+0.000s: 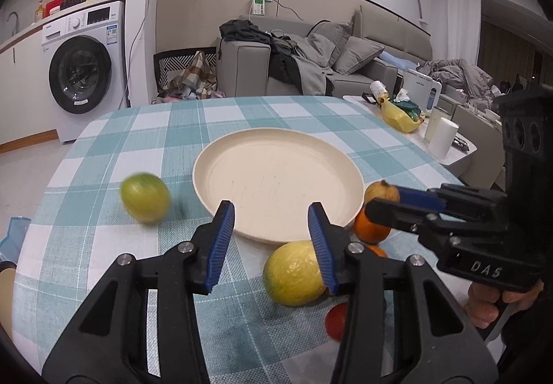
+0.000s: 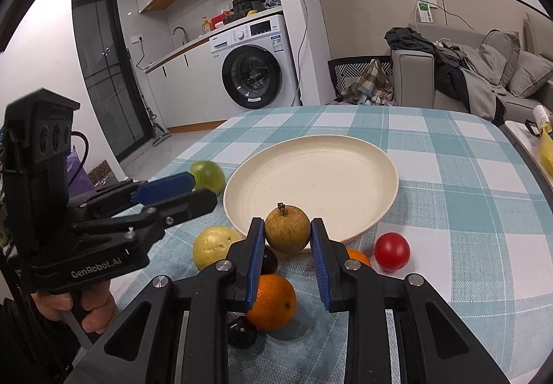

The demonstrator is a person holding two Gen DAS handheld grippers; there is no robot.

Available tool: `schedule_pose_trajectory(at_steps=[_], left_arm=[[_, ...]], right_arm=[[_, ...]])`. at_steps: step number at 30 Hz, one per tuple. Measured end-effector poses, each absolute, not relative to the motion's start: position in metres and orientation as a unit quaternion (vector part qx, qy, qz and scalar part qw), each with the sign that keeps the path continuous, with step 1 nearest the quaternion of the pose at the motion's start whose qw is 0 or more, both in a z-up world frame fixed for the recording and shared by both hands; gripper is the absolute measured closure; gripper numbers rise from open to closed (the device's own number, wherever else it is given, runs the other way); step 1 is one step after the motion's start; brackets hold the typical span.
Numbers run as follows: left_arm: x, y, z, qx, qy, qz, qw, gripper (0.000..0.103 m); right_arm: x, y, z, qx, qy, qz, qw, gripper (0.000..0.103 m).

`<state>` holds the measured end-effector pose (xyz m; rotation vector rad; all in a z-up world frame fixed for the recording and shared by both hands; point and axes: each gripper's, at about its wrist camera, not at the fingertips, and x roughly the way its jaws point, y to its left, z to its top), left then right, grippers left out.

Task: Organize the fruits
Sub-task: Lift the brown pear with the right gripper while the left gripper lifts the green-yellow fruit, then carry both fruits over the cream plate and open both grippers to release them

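Observation:
A cream plate [image 1: 276, 149] [image 2: 345, 156] lies bare on the checked table. My left gripper [image 1: 271, 228] is open over the plate's near rim, with a yellow-green fruit [image 1: 292, 273] [image 2: 214, 245] just below its right finger. A green fruit [image 1: 145, 197] [image 2: 207, 175], blurred, sits left of the plate. My right gripper [image 2: 287, 235] has its pads on both sides of a brown russet fruit [image 2: 287, 228] [image 1: 380, 190] at the plate's near edge. An orange [image 2: 273, 301] [image 1: 369, 228], a second orange [image 2: 359, 256], a red tomato [image 2: 392, 251] [image 1: 337, 320] and dark plums [image 2: 242, 332] lie close by.
The table's left edge [image 1: 58, 169] drops to the floor. A white side table [image 1: 432, 142] with a yellow bag and a paper roll stands at the right. A washing machine [image 2: 255, 69] and a sofa [image 1: 311, 66] are behind.

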<state>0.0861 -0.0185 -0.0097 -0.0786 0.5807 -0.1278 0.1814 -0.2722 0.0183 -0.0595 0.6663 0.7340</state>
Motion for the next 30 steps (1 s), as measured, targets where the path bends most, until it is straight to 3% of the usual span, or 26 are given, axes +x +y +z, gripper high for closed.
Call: schedule_pose_trajectory(at_steps=[11,15,22,24,30], left_arm=[[0.087,-0.027,-0.024,-0.021,0.320,-0.082,0.944,0.061],[0.089,-0.033,-0.031,-0.015,0.344,-0.093,0.934,0.050],[0.100,-0.041,-0.044,-0.003,0.383,-0.103,0.918,0.050],[0.100,-0.043,-0.044,0.001,0.382,-0.106,0.918,0.055],[0.098,-0.046,-0.042,0.004,0.376,-0.113,0.920,0.056]], right_arm=[[0.180,-0.275,0.019,-0.025,0.319,0.352,0.880,0.075],[0.180,-0.275,0.019,-0.025,0.318,0.352,0.880,0.075],[0.180,-0.275,0.019,-0.025,0.318,0.353,0.879,0.075],[0.180,-0.276,0.019,-0.025,0.318,0.353,0.879,0.075],[0.179,-0.276,0.020,-0.024,0.317,0.355,0.879,0.075]])
